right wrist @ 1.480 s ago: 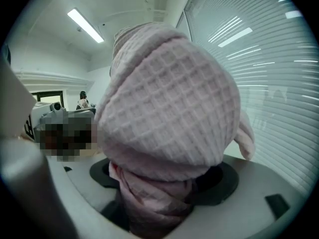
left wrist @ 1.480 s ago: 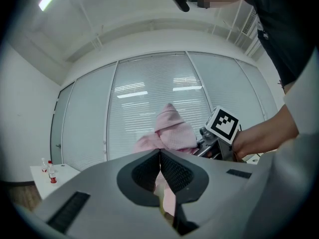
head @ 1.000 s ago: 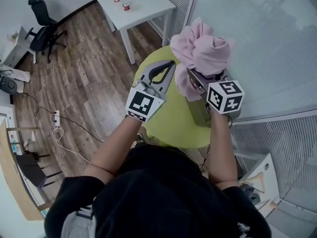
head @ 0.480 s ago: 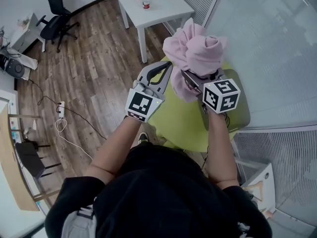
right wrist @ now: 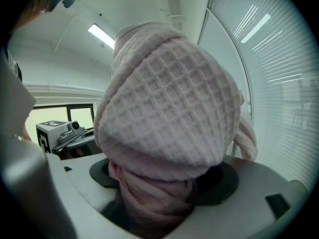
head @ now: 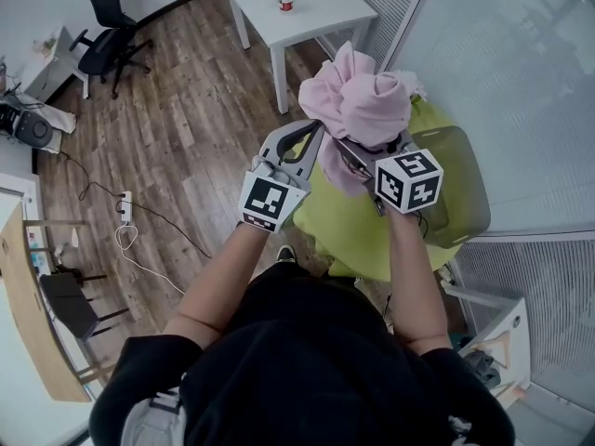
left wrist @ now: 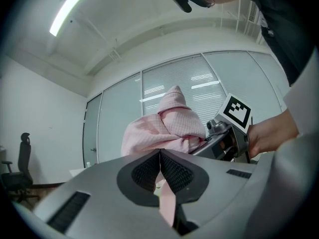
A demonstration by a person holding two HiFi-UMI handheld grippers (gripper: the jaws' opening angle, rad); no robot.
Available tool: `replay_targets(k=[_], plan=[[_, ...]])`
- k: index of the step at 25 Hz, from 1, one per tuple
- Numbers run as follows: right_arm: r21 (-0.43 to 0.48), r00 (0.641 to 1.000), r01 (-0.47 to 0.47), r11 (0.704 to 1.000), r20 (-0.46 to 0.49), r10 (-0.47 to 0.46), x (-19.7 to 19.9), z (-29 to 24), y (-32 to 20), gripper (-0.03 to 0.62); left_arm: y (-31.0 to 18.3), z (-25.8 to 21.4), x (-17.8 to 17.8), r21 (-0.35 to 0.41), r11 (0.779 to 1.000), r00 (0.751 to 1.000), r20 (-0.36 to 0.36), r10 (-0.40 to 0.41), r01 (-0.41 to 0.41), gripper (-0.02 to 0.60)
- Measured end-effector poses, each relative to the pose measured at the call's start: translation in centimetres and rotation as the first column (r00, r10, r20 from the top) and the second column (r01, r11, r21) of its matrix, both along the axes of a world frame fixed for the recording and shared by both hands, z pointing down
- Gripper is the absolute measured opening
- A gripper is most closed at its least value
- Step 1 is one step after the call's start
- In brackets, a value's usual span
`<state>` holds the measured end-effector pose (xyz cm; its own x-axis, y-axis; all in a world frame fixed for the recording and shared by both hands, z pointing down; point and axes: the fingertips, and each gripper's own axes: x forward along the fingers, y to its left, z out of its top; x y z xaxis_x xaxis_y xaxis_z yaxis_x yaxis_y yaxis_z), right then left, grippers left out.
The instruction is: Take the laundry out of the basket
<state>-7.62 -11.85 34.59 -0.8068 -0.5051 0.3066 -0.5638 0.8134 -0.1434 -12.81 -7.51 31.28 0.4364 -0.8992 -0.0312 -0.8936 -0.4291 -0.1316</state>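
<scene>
Laundry (head: pixel 363 105) shifted left of basket (head: pixel 465 179), forearms (head: pixel 414 258) extended

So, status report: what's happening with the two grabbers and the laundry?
Right gripper clamped on bunched pink waffle-weave cloth. Left gripper pinching one strip. Cloth held up, out of the dark plastic basket. Nothing in the way.

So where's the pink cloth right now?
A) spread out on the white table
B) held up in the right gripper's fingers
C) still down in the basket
B: the pink cloth is bunched between the fingers of the right gripper, raised in the air and out of the basket.
</scene>
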Motion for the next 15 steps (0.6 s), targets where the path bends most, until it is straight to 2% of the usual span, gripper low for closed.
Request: replay_targets(k=[7, 15], plan=[[-0.045, 1.0, 0.017, 0.999, 0.008, -0.017, -3.7, 2.6, 1.3, 0.411, 1.2, 2.9, -3.3, -0.047, 0.999, 1.0, 0.009, -0.007, 0.008, 0.011], [-0.155, 1.0, -0.002, 0.988, -0.001, 0.002, -5.3, 8.1, 2.4, 0.411, 1.9, 8.4, -5.1, -0.119, 0.993, 1.0, 0.005, 0.017, -0.016, 0.011]])
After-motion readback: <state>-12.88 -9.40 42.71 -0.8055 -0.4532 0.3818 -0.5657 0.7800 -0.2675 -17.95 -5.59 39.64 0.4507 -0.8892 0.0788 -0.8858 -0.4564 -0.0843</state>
